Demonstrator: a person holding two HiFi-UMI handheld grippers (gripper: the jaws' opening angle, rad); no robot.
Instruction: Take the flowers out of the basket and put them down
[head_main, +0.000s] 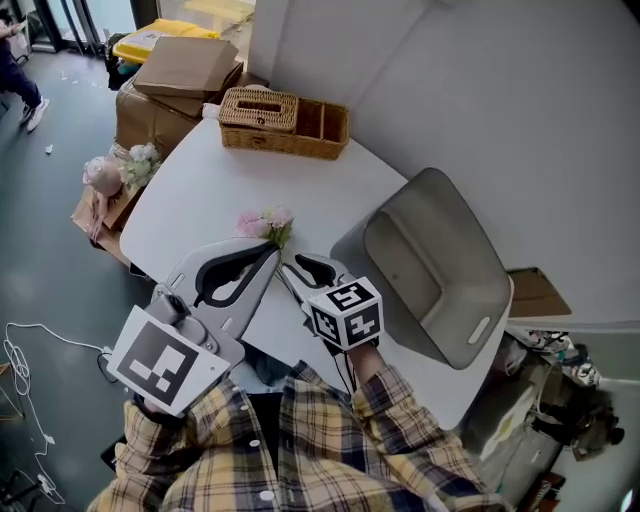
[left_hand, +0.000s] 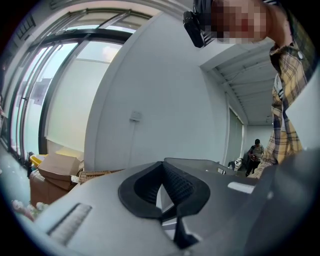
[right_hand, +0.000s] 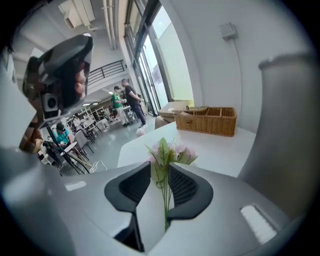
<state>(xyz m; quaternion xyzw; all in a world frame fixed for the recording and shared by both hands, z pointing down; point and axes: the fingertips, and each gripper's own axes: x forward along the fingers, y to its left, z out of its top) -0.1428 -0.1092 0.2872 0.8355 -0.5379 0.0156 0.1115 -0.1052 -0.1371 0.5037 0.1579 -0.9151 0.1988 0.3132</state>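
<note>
flowers, pink heads with green leaves, lie flat on the white table near its middle, out of any basket, heads pointing far and the thin stem running near toward the right claw. In the right gripper view the flowers show through the gap of the right claw: the jaws stand partly apart, the stem runs between them close to the right pad, and the gap is wider than the stem, so there is no pinch on it. The left claw sits just left of the right one, tips near the flower heads. In the left gripper view the left claw has its tips together with nothing between them, and it points about level over the table. A grey tub stands just right of the flowers and right claw, tilted with its opening up and toward the left, reaching the right edge of the table. A wicker basket sits at the far edge of the table, well apart from the flowers, with a lidded part on its left and open compartments on its right; it also shows far behind the flowers in the right gripper view. Off the table at far left are stacked cardboard boxes, with a second bunch of pale flowers on a lower box beside the table's left edge. A white cable lies on the grey floor at near left. Plaid sleeves fill the near edge of the head view. People stand far off down the hall in the right gripper view.
</note>
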